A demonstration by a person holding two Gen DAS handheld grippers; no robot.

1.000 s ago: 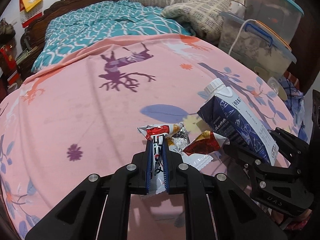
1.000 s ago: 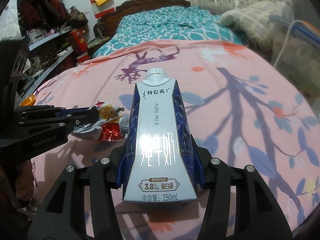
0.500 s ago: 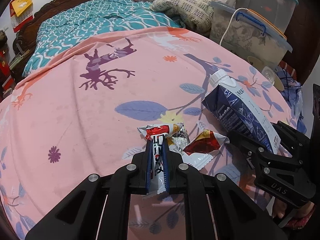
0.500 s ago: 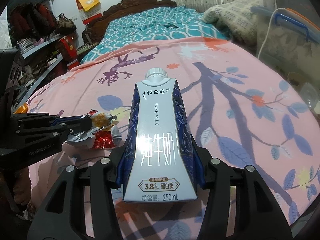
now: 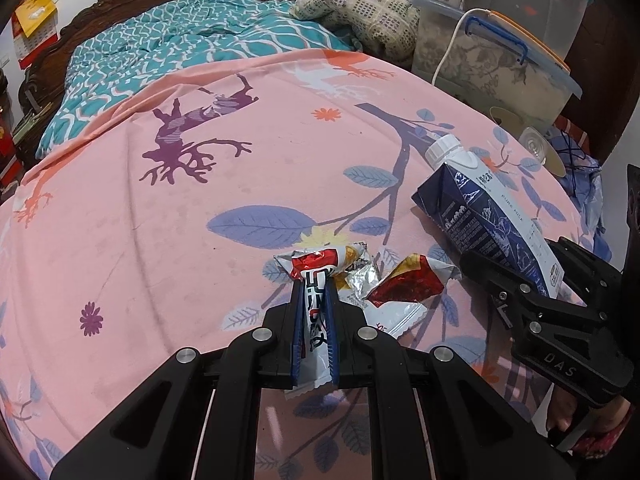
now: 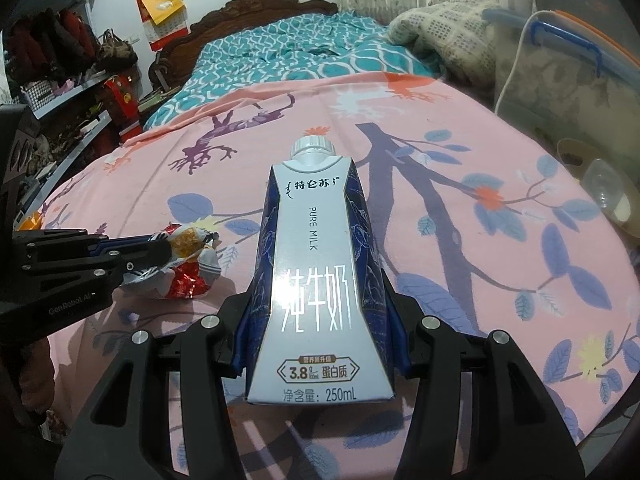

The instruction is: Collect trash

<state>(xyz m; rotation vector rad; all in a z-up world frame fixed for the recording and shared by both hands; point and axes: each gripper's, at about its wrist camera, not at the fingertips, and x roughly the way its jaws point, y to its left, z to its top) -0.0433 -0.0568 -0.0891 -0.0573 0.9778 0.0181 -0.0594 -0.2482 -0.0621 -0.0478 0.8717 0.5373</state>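
My left gripper is shut on a crumpled red, white and silver snack wrapper and holds it above the pink bedspread. Part of the wrapper hangs to the right. My right gripper is shut on a dark blue and white 250 mL milk carton with a white cap, held above the bed. In the left wrist view the carton and the right gripper sit at the right. In the right wrist view the left gripper and wrapper sit at the left.
A teal quilt and a checked pillow lie at the head of the bed. Clear storage boxes with a white cable stand at the right. Cluttered shelves run along the left. A wooden headboard is at the back.
Both grippers have drawn back toward the foot of the bed with their loads still held. The bedspread pattern has shifted away under them.
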